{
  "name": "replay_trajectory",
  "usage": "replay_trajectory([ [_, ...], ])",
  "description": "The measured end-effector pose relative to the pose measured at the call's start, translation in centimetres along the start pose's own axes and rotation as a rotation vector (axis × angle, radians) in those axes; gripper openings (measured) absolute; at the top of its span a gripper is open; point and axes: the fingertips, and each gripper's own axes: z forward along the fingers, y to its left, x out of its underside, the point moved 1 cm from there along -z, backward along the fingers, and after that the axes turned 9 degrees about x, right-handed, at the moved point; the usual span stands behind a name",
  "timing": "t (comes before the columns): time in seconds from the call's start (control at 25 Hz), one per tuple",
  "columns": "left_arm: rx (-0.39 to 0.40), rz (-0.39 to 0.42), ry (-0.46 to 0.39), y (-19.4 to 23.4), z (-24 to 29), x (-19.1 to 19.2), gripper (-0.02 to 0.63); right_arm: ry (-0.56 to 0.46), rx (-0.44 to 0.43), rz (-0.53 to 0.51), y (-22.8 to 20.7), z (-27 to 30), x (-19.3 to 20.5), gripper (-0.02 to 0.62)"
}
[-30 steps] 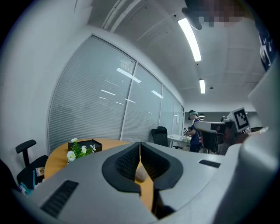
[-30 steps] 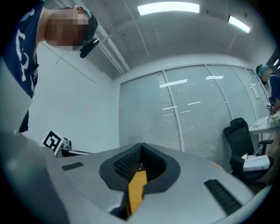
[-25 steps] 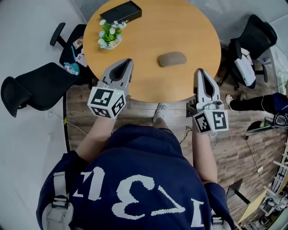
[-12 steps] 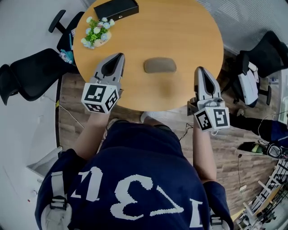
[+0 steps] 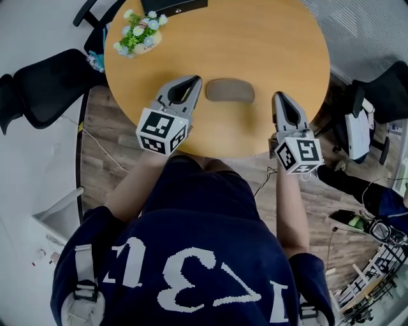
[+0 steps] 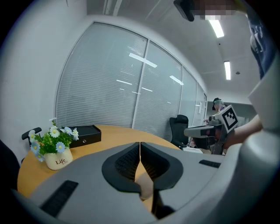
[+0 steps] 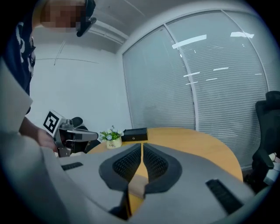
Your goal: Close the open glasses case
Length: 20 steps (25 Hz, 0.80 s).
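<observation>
Head view: a round wooden table (image 5: 280, 38) is seen from above, with a grey-brown glasses case (image 5: 229, 90) lying flat near its close edge. The case is read as one rounded oval with the lid down. It is placed between the two tools, just beside the tip of the left gripper (image 5: 190, 84) and well apart from the right gripper (image 5: 282, 97). No contact with the case is seen on either side. Both grippers are held over the near rim of the table, pointed across it.

Left gripper view: the ribbed pads (image 6: 131, 159) are pressed together at the tips and nothing is pinched between them. Right gripper view: the jaws are likewise closed tip to tip, with nothing caught. The case itself is not seen in either gripper view.

A flower pot (image 5: 136, 35) and a black box (image 5: 173, 5) are set at the far left of the table. Black office chairs (image 5: 38, 89) are parked around it.
</observation>
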Motion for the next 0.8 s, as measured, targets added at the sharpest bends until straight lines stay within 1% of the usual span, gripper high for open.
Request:
replay_trajectory([
  [0.2,0.066,-0.007,0.074,-0.4,3.6,2.4,0.017,0.141,-0.022,-0.020,0.3,1.8,4.7,0.032],
  [0.28,0.094,-0.010,0.100,-0.4,5.0,3.2,0.017,0.212,-0.037,-0.020,0.2,2.6,6.9,0.082],
  [0.32,0.108,-0.008,0.113,-0.5,5.8,3.6,0.017,0.248,-0.044,-0.031,0.2,3.0,8.1,0.094],
  [0.4,0.129,-0.005,0.146,-0.7,7.4,4.4,0.017,0.322,-0.060,-0.092,0.3,3.8,10.5,0.107],
  [0.52,0.147,-0.017,0.201,-1.4,9.2,5.9,0.017,0.448,-0.087,-0.220,0.5,4.2,13.6,0.112],
  [0.64,0.139,-0.011,0.284,-2.0,10.5,7.9,0.017,0.562,-0.100,-0.324,-0.1,4.3,16.4,0.117],
  [0.72,0.130,0.006,0.325,-2.5,11.2,9.1,0.017,0.607,-0.111,-0.374,-0.5,4.5,17.8,0.127],
  [0.8,0.132,0.019,0.348,-3.0,11.8,9.8,0.016,0.632,-0.126,-0.400,-0.7,4.9,18.7,0.129],
])
